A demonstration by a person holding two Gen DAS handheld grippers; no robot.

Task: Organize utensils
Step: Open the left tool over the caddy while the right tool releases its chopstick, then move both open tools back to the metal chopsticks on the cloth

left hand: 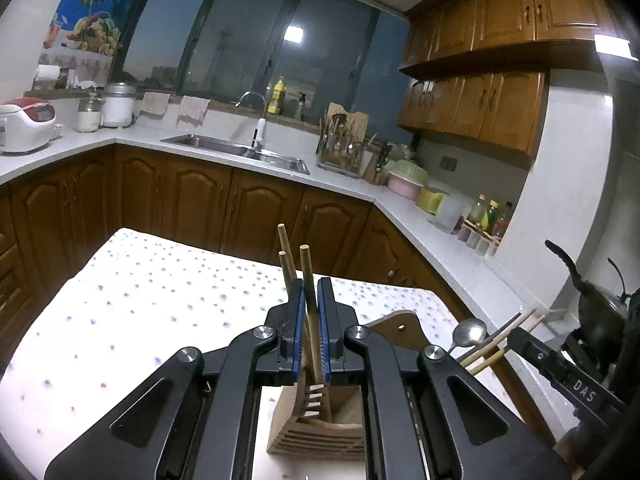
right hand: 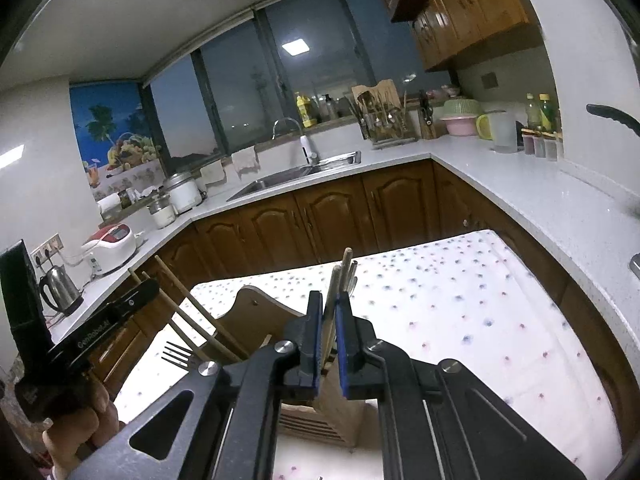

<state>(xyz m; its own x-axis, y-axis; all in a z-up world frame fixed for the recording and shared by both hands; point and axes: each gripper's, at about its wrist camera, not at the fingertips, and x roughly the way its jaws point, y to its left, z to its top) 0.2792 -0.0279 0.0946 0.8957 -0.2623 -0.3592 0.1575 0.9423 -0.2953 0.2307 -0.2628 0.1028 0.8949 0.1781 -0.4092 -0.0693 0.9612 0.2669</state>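
Chopsticks [left hand: 310,312]: light, stiff, slippery; clamped mid-shaft in left gripper [left hand: 311,340]. Right gripper [right hand: 329,340] clamped on utensils [right hand: 338,300].

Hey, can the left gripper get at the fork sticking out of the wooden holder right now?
Probably not: the left gripper is shut on a wooden chopstick, so it must release that first. The fork itself looks unobstructed beside the holder.

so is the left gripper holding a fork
No, the left gripper is shut on a wooden chopstick standing up out of the wooden holder.
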